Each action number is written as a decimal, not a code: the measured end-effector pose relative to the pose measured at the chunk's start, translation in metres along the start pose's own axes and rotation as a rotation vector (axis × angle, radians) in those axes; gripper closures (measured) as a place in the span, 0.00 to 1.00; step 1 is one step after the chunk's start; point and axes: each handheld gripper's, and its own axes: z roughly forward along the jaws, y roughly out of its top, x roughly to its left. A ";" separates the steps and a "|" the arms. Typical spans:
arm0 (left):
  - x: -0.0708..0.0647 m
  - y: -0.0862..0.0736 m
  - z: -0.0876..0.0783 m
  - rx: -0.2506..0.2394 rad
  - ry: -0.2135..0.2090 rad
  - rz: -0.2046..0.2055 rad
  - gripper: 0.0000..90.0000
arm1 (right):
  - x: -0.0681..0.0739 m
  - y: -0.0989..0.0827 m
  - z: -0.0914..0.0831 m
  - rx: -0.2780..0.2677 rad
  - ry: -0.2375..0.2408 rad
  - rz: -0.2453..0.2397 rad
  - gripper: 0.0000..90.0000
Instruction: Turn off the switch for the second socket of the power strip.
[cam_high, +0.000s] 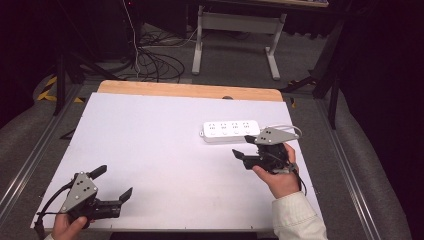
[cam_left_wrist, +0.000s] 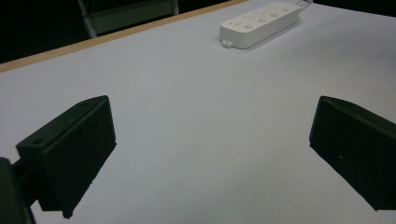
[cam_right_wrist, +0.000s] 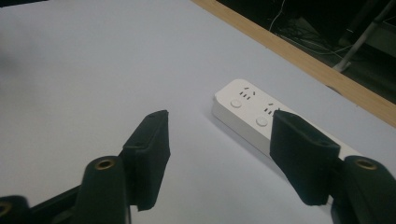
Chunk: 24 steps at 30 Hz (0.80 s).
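Our right tool (cam_high: 246, 148) has its jaws parted with nothing between them, and our left tool (cam_high: 114, 183) rests wide open and empty near the front edge of the white tabletop (cam_high: 150, 145). The white rectangular plastic power strip (cam_high: 231, 130) lies flat just beyond the right tool, not yet gripped; we judge the work at the approach stage, with the grasp and all handling outstanding.

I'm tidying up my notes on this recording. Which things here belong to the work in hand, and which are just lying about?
In the work:
- white power strip on the white table top
- right hand-held gripper, jaws open, close beside the strip
- left hand-held gripper, jaws open, at the near left corner

Lying about:
- cables on the floor beyond the table
- white table frame behind
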 end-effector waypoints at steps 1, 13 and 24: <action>0.000 0.000 0.000 -0.001 0.001 0.000 0.01 | -0.001 0.000 0.001 0.001 -0.002 -0.001 0.50; 0.000 -0.002 -0.007 -0.003 0.025 -0.005 0.01 | -0.019 0.004 0.025 0.033 -0.019 -0.035 0.95; 0.000 -0.005 -0.011 0.006 0.051 -0.007 0.01 | -0.037 0.007 0.050 0.055 -0.043 0.045 1.00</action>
